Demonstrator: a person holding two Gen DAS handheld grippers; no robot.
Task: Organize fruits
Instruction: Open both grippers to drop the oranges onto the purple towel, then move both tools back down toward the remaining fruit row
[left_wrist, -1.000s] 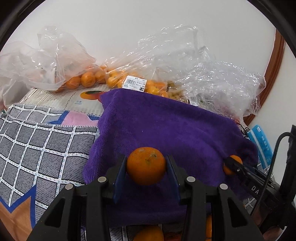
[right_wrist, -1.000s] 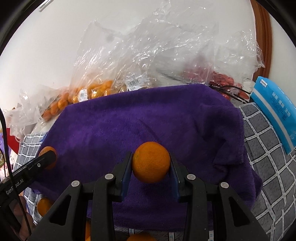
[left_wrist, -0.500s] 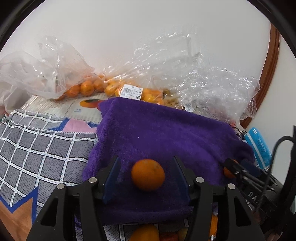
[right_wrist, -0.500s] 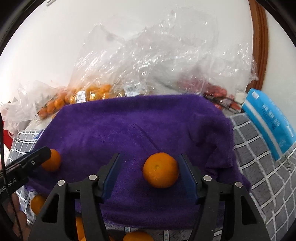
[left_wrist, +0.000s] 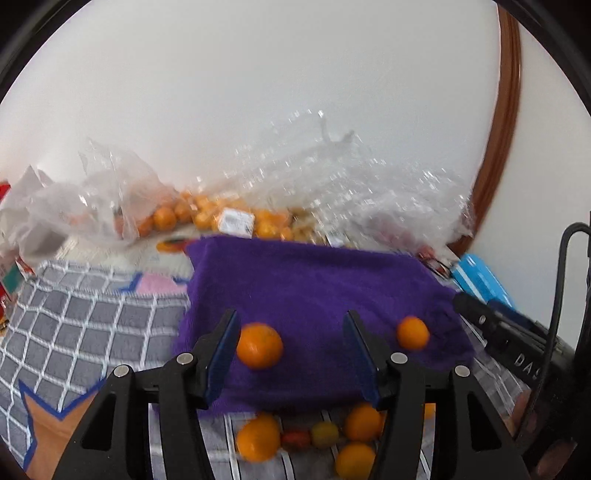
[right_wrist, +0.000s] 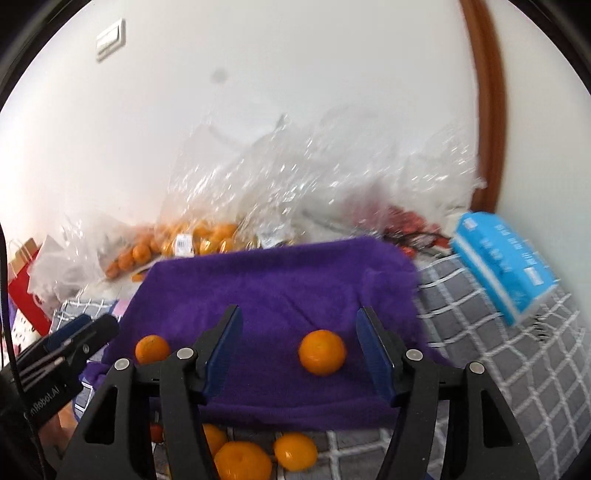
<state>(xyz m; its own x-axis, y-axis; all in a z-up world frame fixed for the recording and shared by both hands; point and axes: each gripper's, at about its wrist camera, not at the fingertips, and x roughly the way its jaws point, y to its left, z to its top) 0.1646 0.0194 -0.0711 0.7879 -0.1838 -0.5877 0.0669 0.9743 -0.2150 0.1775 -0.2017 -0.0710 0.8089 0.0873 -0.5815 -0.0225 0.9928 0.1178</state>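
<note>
A purple towel (left_wrist: 317, 280) (right_wrist: 280, 288) lies spread on the checked cloth. Two oranges rest on it, apart from each other. In the left wrist view the left orange (left_wrist: 259, 345) lies below my left gripper (left_wrist: 291, 332), which is open and lifted clear of it. The right orange (right_wrist: 322, 352) (left_wrist: 413, 332) sits under my right gripper (right_wrist: 301, 325), whose jaws are opening; its pads do not touch the fruit. Each gripper shows at the edge of the other's view: the right gripper (left_wrist: 498, 325) and the left gripper (right_wrist: 66, 343).
Loose oranges (left_wrist: 258, 437) (right_wrist: 242, 461) and small tomatoes (left_wrist: 325, 434) lie before the towel's near edge. Clear plastic bags of oranges (left_wrist: 207, 218) (right_wrist: 199, 236) pile against the wall behind. A blue tissue pack (right_wrist: 502, 266) lies right of the towel. Grey checked cloth (left_wrist: 92, 325) extends left.
Both grippers let go of their oranges, which now rest on the towel. Both jaws spread wider, and both grippers rose and drew back.
</note>
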